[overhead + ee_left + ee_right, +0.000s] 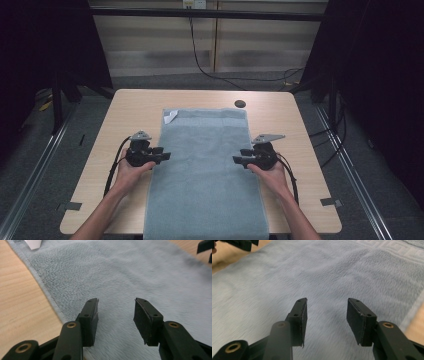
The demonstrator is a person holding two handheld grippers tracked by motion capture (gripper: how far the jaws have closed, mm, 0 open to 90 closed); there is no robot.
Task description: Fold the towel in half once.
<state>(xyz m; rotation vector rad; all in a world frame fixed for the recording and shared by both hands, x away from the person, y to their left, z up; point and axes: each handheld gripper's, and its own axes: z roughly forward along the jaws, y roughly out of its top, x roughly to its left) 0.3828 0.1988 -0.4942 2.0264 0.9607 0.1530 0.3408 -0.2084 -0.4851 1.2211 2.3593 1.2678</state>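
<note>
You are holding both grippers, left gripper (161, 155) and right gripper (239, 158), with fingers released, empty, at the towel (205, 170) lying flat along the tabletop (130, 107). It's soft and limp; pinch its edges.

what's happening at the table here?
A person holds a gripper in each hand over a light blue towel spread flat along the wooden table, its near end hanging over the edge. The left gripper sits at the towel's left edge, the right gripper at its right edge, pointing at each other. Both have open jaws with nothing between them. A white tag shows at the far left corner.
</note>
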